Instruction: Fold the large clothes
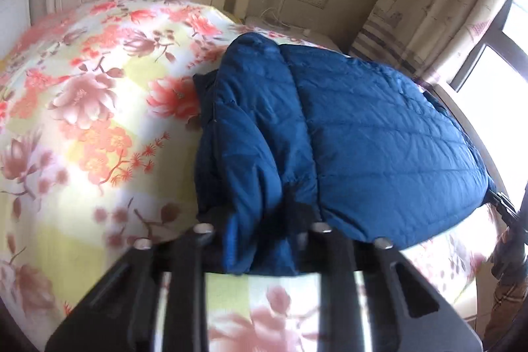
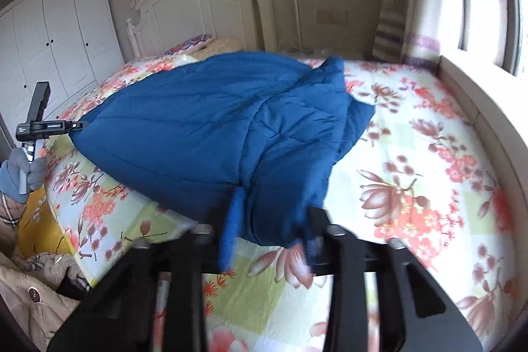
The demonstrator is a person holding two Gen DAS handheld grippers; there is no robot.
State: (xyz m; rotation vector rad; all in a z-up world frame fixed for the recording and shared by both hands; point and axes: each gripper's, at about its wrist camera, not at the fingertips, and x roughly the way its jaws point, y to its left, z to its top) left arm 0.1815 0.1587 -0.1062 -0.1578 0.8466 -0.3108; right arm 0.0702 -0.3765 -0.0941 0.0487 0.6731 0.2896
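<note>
One blue quilted jacket [image 2: 211, 121] lay at the frame's centre on one floral bedspread [image 2: 412, 154]. Two grippers showed: one [image 2: 264, 240] at bottom centre, another [image 2: 79, 124] at far left. One white headboard [image 2: 198, 9] and one three-door wardrobe [image 2: 59, 32] stood in the upper left.

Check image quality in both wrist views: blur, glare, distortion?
Left wrist: window blown out at right, floral bedspread motion-smeared, blue jacket fairly sharp. Right wrist: window overexposed, jacket hem near the camera blurred. Both: heavy fisheye bending, dark corner vignette.
</note>
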